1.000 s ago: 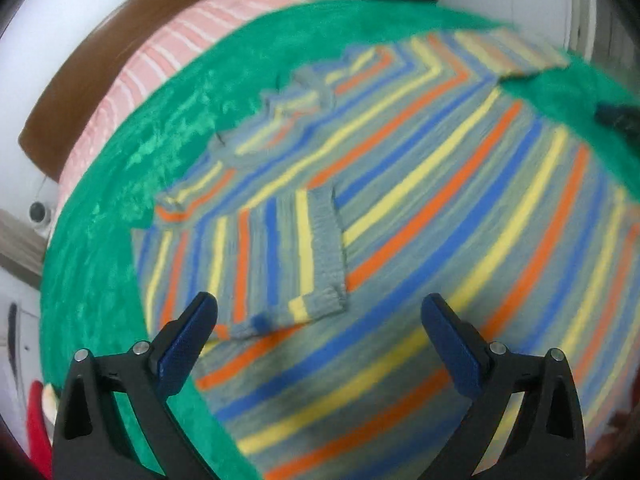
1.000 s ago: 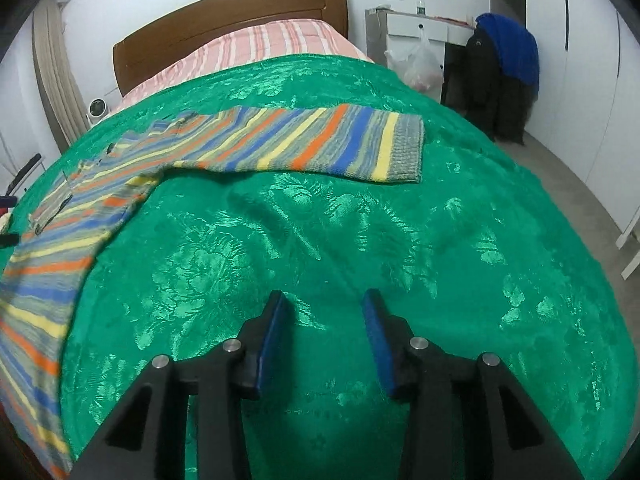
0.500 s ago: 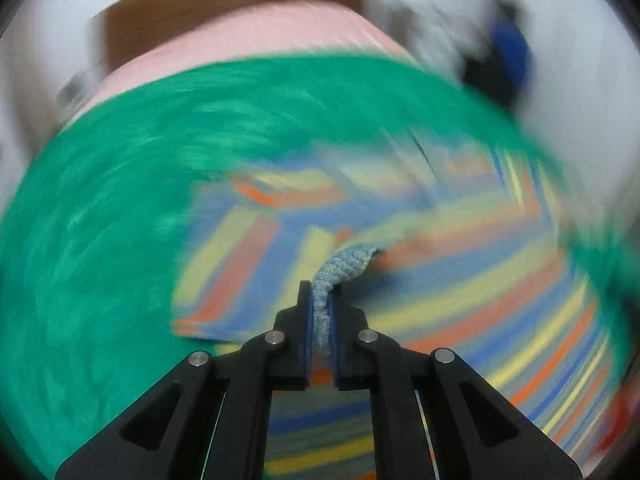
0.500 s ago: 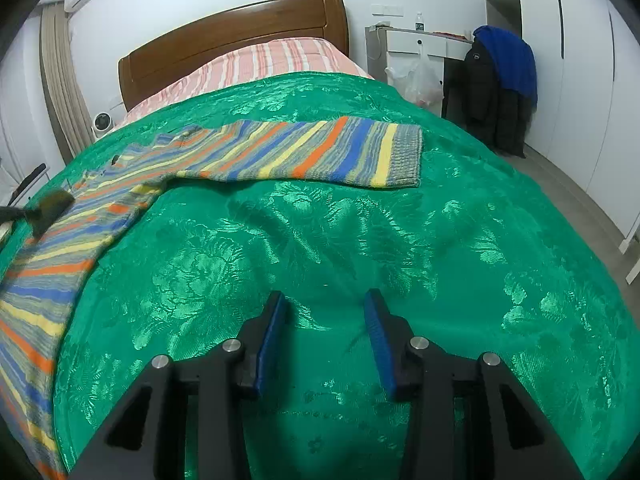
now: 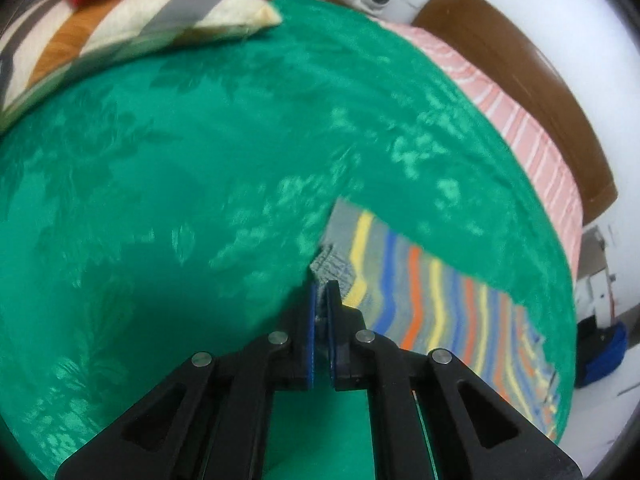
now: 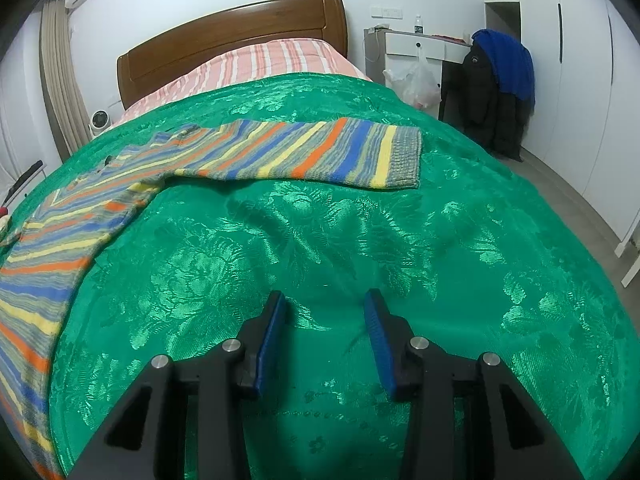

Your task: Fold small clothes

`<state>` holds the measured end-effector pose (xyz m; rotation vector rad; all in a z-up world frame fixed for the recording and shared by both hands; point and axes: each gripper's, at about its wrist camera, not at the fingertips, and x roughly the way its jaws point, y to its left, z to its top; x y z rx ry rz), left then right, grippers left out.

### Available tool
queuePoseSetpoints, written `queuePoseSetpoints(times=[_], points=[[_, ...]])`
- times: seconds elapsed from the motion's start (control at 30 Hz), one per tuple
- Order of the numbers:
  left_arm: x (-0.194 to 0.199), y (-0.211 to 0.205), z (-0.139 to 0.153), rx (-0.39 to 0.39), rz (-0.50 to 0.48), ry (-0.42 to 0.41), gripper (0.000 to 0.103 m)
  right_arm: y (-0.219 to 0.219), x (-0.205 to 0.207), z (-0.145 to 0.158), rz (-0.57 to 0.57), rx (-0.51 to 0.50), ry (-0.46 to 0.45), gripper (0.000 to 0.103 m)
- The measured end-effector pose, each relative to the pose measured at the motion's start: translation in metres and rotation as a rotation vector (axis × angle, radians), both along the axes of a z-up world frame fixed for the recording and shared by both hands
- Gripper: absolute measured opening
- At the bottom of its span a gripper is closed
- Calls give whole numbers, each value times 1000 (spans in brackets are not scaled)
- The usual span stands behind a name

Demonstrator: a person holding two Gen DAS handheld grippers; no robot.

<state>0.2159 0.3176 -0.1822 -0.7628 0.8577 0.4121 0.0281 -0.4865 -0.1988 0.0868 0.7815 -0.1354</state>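
Striped sweater (image 6: pixel 248 156) lies spread on the green bedspread (image 6: pixel 360 240). Left tool (image 5: pixel 320 300) is clamped on one grey ribbed cuff (image 5: pixel 332 264), its sleeve trailing right. Right tool (image 6: pixel 324 336), gaping and empty, faces the other sleeve's cuff (image 6: pixel 404 156), well ahead.

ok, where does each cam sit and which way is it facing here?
Left wrist: on the left hand-held gripper, looking along its fingers across the green bedspread toward a striped pillow; fingers shut on the cuff of the striped sweater.
Right wrist: on the right hand-held gripper, facing the headboard; fingers open above the bedspread, sweater sleeve ahead.
Shared: sweater, bedspread, headboard.
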Motion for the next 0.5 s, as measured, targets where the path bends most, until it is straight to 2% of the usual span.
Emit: queuePoseSetpoints(times=[0.13, 0.23, 0.37, 0.43, 0.47, 0.5], points=[[-3, 3, -7, -4, 9, 1, 6, 1, 1, 0, -1, -7, 2, 41], [-15, 5, 0, 57, 21, 13, 6, 2, 2, 0, -2, -12, 2, 41], [-46, -1, 17, 120, -45, -16, 42, 2, 2, -1, -2, -19, 0, 41], [-66, -14, 26, 127, -138, -51, 47, 3, 2, -1, -2, -21, 1, 41], [-80, -25, 30, 111, -216, -66, 50, 3, 3, -1, -1, -20, 5, 41], [-91, -36, 33, 96, -288, -76, 57, 3, 3, -1, 0, -18, 11, 42]])
